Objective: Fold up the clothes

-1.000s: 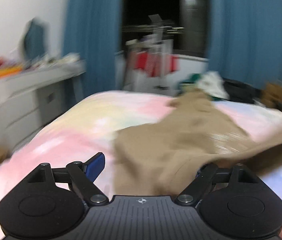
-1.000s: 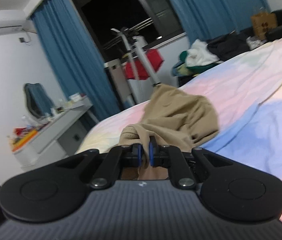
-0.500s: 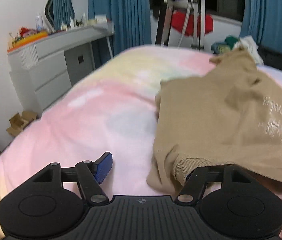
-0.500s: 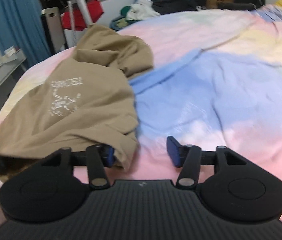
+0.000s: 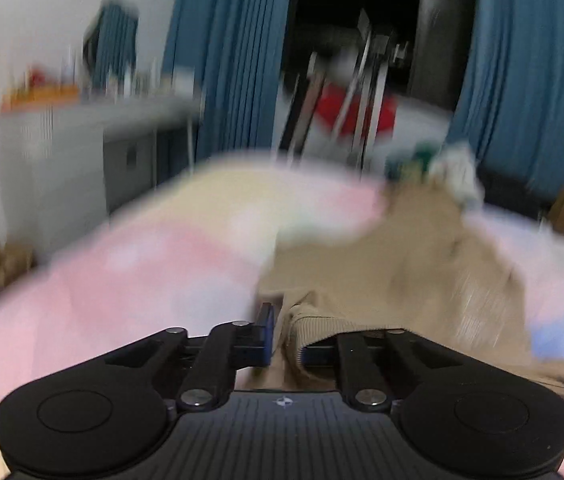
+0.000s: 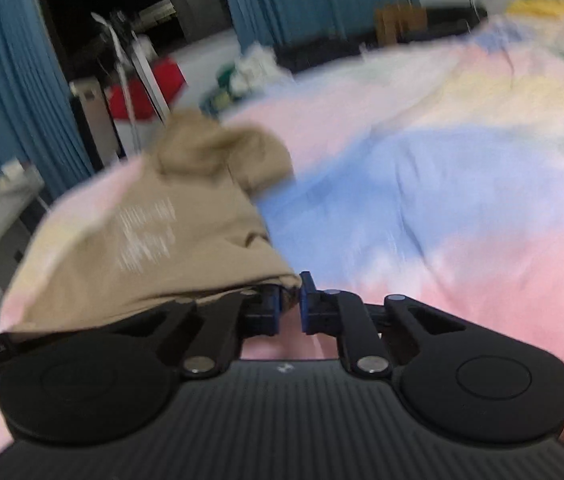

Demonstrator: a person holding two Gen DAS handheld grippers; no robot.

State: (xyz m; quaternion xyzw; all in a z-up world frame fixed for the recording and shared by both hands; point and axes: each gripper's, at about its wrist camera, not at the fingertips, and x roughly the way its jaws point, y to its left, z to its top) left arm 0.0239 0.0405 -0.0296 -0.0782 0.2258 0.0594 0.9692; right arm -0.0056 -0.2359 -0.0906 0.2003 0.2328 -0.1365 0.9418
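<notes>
A tan sweatshirt [image 6: 142,236] lies spread on the bed [image 6: 461,208], its hood end bunched toward the far edge by the blue curtains [image 5: 234,60] and its ribbed hem nearest both cameras. The left gripper [image 5: 285,334] has its fingers drawn close together on the ribbed hem at the sweatshirt's near left corner, the cloth pinched between the blue pads. The right gripper [image 6: 290,304] likewise has its fingers nearly together, with a fold of the near right corner of the hem caught between them. Both views are blurred, so the exact bite on the cloth is hard to judge. The step in hand looks like taking the hem at both corners for the first fold. The next move probably calls for lifting the two corners together and carrying them evenly toward the hood end, keeping the hem taut so that the cloth does not sag or bunch.
</notes>
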